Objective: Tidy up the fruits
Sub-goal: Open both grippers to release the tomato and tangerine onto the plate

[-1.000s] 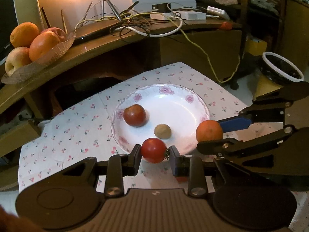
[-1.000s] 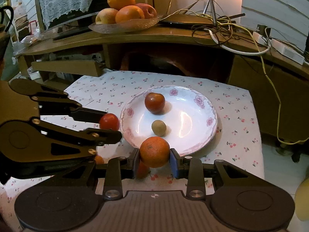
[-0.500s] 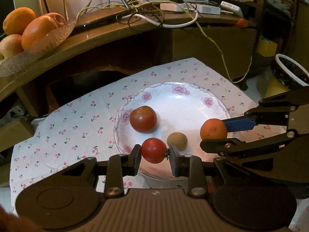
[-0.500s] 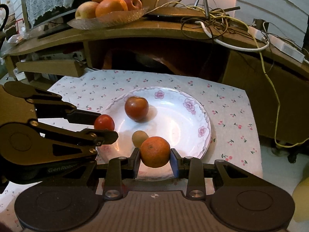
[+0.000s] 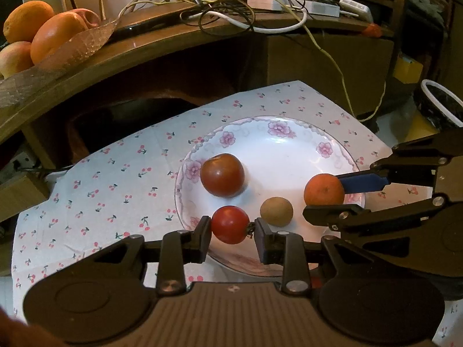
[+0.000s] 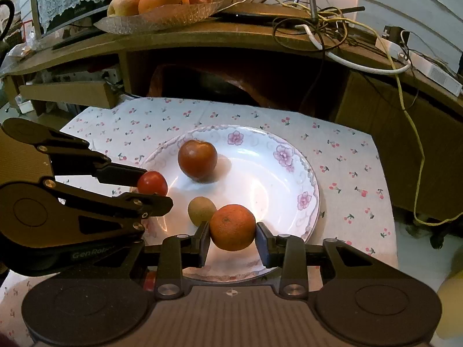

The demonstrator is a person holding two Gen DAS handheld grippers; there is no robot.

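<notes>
The bench [image 6: 341, 150], under its cherry-print cloth, carries a white flowered plate [image 6: 292, 156] with a dark red fruit [image 6: 197, 156] and a small brown fruit [image 6: 201, 210] resting in it. Over the plate's near rim the right claw [image 6: 233, 238] has just been opening, the orange [image 6: 233, 227] still between its pads. The left claw [image 5: 231, 235] has likewise just eased, the tomato [image 5: 230, 224] between its pads. Good practice now, most likely: spread each claw fully with the fruit low over the plate, then lift straight away so nothing rolls off.
</notes>
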